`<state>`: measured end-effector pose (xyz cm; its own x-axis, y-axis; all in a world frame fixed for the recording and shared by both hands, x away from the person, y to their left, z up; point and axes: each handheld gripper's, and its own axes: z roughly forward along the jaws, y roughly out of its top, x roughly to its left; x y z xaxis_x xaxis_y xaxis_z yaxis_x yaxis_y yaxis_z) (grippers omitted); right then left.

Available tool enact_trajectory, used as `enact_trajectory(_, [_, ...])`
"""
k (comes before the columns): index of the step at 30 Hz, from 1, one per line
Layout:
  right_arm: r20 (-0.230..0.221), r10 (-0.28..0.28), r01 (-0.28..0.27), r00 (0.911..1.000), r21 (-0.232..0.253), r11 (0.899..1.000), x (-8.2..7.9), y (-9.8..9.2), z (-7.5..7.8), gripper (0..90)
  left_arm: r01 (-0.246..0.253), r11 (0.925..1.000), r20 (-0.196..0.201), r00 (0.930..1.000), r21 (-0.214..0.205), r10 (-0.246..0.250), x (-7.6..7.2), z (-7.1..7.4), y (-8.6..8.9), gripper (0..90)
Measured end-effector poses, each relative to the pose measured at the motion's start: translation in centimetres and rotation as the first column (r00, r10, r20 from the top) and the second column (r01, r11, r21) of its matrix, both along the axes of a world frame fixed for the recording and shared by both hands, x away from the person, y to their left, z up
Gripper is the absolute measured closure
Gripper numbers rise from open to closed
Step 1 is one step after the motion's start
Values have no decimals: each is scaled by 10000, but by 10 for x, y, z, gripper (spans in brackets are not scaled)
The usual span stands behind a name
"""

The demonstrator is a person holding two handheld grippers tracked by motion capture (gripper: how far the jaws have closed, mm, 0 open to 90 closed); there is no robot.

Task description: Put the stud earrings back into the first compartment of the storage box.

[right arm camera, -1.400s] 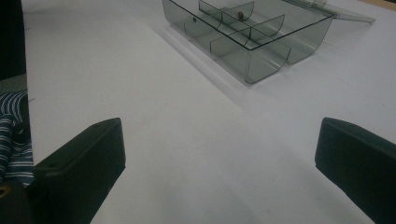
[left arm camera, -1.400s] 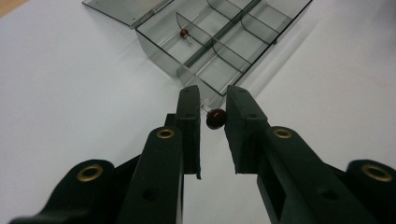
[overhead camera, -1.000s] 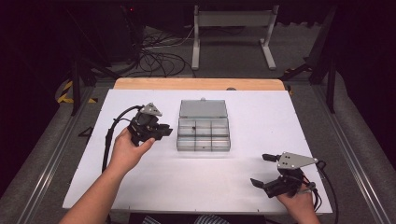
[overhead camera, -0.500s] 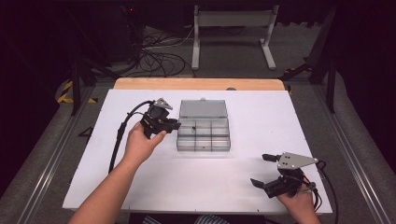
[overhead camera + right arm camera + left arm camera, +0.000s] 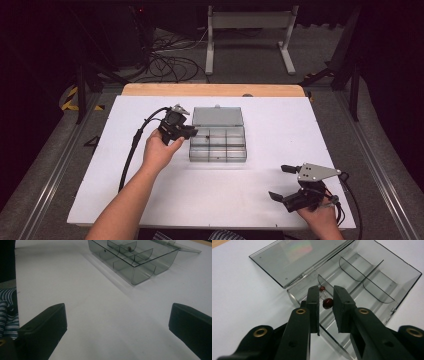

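Observation:
A clear grey compartment box (image 5: 218,145) lies in the middle of the white table with its lid (image 5: 218,116) folded open to the back. My left gripper (image 5: 196,134) reaches in from the box's left side, its tips over the back-left compartment. In the left gripper view its jaws (image 5: 326,289) stand close together with a small dark red bead (image 5: 328,303) held between the pads; a smaller red spot (image 5: 322,288) shows just beyond it by a divider. My right gripper (image 5: 278,182) rests near the front right edge, open and with nothing in it (image 5: 117,322).
Curved dividers (image 5: 353,268) split the box (image 5: 136,258) into several compartments. A black cable (image 5: 134,145) trails from the left gripper across the table's left part. A wooden strip (image 5: 212,90) borders the back edge. A striped sleeve (image 5: 7,315) shows beside the right gripper.
The left hand has moved right and down, from beside the box to its left rim, jaws now over a compartment. The right hand and the box have not moved.

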<state>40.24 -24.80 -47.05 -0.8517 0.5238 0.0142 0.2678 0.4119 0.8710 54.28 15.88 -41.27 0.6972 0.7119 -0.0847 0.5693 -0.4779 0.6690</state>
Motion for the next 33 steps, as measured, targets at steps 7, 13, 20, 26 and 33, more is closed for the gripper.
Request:
enact_trajectory(7, [-2, 15, -15, 10000, 5, 10000, 0, 0, 0, 26, -78, 9999, -198, 9998, 75, 79, 7, -10, -6, 756])
enact_trajectory(13, [-21, 33, -33, 10000, 19, 10000, 0, 0, 0, 26, -149, 9996, -378, 9992, 220, 157, 11, -16, -9, 756])
enact_trajectory(20, [-12, 18, -18, 10000, 52, 10000, -1, 1, 0, 26, -173, 9996, -233, 9996, 233, 179, 9, -15, -12, 703])
enact_trajectory(26, [-18, 29, -29, 10000, 68, 10000, -1, 1, 0, 26, -201, 9998, 0, 9998, -92, 201, 5, -7, -8, 595])
enact_trajectory(33, [-48, -7, 7, 10000, 76, 10000, 0, 2, -1, 26, -8, 9998, 282, 9996, -184, 13, -6, 5, -3, 539])
